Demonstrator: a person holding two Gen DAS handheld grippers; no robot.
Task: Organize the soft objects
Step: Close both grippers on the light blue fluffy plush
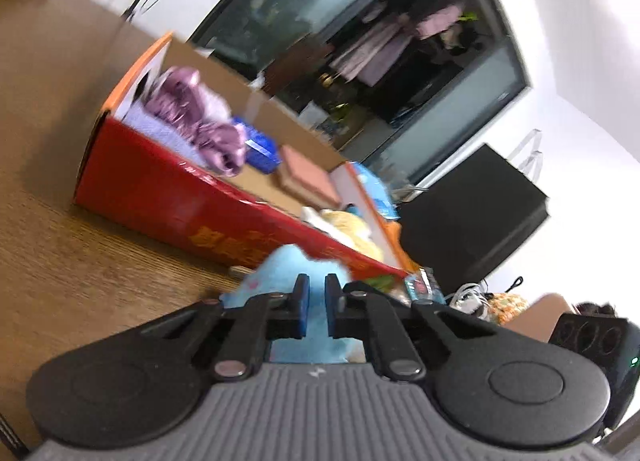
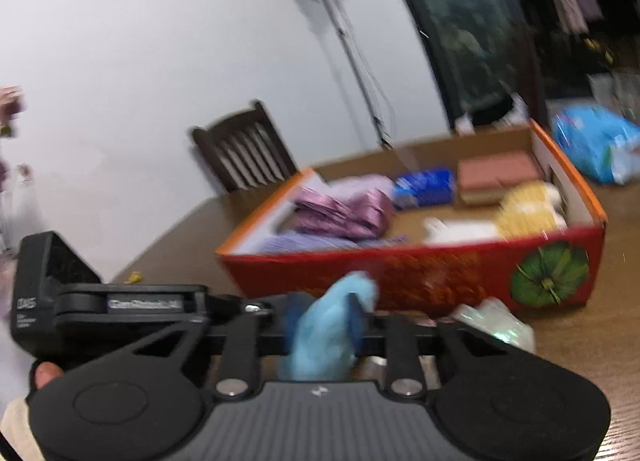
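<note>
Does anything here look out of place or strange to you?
Mostly tidy. The soft things lie inside the red box, but a light blue plush is outside it, gripped by the right tool. A blue packet also lies on the table beyond the box.

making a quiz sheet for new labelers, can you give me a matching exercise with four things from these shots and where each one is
Things:
1. light blue plush
2. shiny purple fabric
3. yellow plush
4. blue plastic bag

Places:
A. on the table beyond the red box
B. at the chair end of the box
C. between the right gripper fingers
D. at the box end with the green picture

Pairs: 1-C, 2-B, 3-D, 4-A
</note>
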